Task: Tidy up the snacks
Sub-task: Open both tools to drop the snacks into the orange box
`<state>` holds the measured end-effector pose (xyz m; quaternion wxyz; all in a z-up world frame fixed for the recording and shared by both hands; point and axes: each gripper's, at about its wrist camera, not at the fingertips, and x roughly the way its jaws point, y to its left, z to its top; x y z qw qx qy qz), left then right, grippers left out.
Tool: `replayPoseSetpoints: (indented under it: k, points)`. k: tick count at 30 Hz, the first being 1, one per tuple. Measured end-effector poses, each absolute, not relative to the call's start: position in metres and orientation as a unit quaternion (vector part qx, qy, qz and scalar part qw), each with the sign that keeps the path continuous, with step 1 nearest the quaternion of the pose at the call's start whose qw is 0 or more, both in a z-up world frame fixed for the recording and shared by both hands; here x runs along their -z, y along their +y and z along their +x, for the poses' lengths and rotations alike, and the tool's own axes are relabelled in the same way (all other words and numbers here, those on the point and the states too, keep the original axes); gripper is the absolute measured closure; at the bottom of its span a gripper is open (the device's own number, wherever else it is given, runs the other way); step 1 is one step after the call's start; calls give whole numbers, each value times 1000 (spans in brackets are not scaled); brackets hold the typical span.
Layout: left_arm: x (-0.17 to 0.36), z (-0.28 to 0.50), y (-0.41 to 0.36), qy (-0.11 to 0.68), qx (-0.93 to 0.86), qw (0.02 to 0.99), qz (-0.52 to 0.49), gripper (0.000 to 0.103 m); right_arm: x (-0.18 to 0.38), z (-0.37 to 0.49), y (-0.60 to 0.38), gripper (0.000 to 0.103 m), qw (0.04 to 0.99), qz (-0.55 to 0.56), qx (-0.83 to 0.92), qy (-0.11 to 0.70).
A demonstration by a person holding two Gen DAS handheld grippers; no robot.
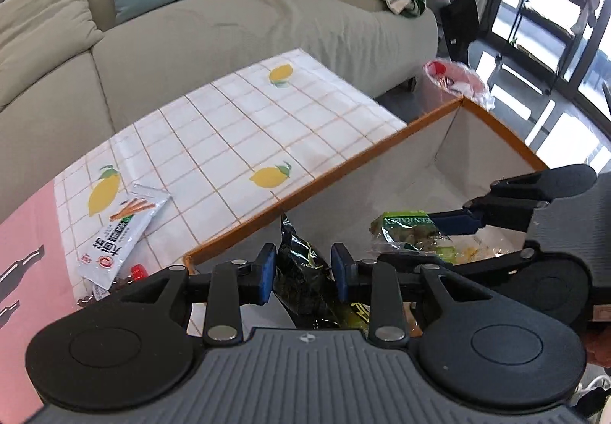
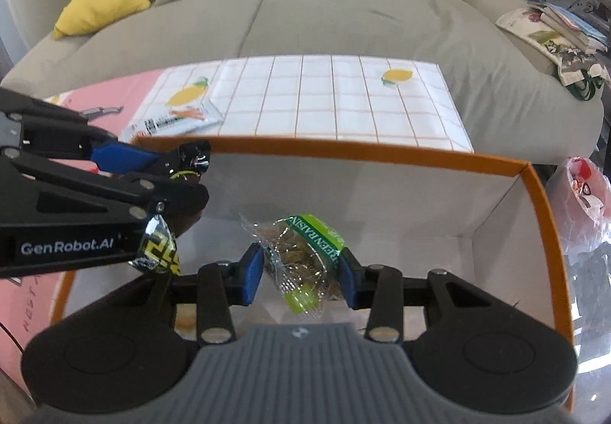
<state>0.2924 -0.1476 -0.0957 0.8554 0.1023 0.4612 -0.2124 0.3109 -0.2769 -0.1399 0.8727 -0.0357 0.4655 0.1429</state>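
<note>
Daylight pours in from the glass doors [image 1: 550, 23] to my right, blowing out their panes and glaring off the floor beside them, while my fisheye lenses bend the sofa [image 2: 343, 23] at the edges and the box rim [image 2: 343, 152] smears slightly with motion blur.

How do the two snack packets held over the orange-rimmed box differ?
The clear plastic bag with a green raisin label shows its contents; the black foil packet with yellow print is opaque. The raisin bag sits in the right hand-held gripper, the foil packet in the left hand-held gripper. Both are gripped above the white box with an orange rim.
</note>
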Motion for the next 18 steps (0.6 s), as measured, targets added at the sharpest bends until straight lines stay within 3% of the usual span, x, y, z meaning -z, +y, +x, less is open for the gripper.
replayPoseSetpoints:
  k: [8, 13, 18]
  points:
    - [104, 291, -155, 454, 208, 854, 143, 66, 153, 318, -266, 61, 857, -63, -153, 488]
    - [101, 287, -155, 444, 203, 857, 161, 52, 156, 315, -258, 60, 850, -90, -154, 496]
    - [93, 280, -152, 435, 205, 861, 166, 46, 157, 315, -255, 56, 845, -98, -149, 505]
